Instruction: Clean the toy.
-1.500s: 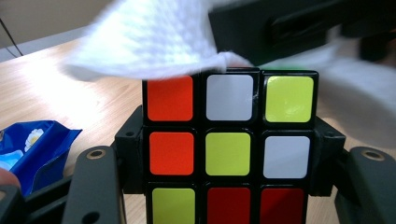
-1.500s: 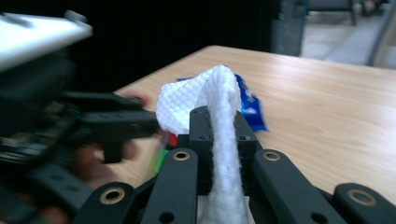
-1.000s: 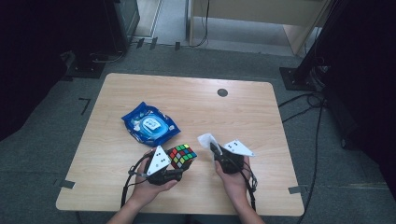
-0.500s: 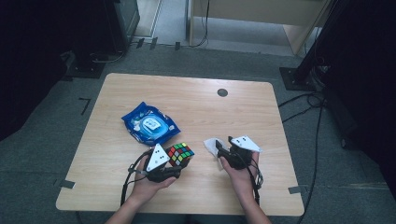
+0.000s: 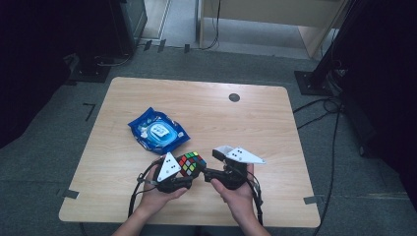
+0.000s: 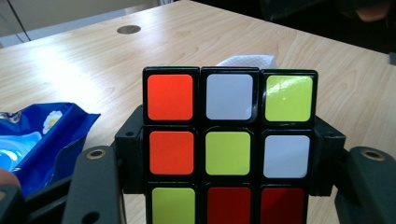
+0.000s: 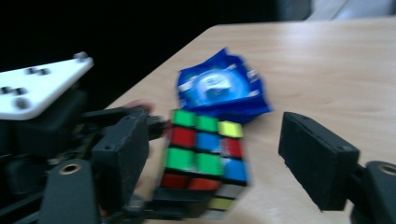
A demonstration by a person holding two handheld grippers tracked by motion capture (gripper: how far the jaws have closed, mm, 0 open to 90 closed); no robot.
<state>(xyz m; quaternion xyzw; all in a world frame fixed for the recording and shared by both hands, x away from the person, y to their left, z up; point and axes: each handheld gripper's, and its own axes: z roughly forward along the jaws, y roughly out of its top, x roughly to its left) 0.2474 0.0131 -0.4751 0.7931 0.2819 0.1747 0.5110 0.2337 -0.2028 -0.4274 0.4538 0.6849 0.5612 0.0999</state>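
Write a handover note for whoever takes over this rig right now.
Left gripper: shut on the multicoloured plastic puzzle cube.
Right gripper: open. Its jaws have just been opening, with nothing between them, and they face the cube.
White paper wipe: on the wooden table just beyond the cube.
Blue plastic wipes pack: farther back on the left.
Done: wipe apparently let go.
Left: probably a fresh grip on the cube or the wipe; unclear which.
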